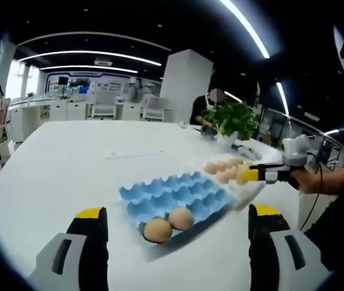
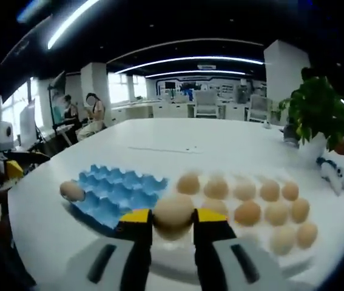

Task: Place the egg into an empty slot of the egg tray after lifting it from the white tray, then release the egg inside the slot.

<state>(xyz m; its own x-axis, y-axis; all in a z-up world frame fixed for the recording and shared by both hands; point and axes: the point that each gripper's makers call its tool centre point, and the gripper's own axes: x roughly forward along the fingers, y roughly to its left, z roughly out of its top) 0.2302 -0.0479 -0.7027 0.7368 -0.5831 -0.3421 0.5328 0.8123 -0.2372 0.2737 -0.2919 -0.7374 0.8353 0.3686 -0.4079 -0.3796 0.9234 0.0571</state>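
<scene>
No lettering can be read anywhere. In the right gripper view, the right gripper has its yellow-tipped jaws closed on a pale tan egg – smooth, oval, its lower half hidden between them – above the near edge of the white moulded tray. Beyond lie rows of similar loose eggs and the blue pulp egg tray. In the left gripper view, the left gripper has its jaws spread wide, holding nothing; two brown eggs sit in the blue tray's nearest slots. A leafy potted plant stands far back – blurred.
</scene>
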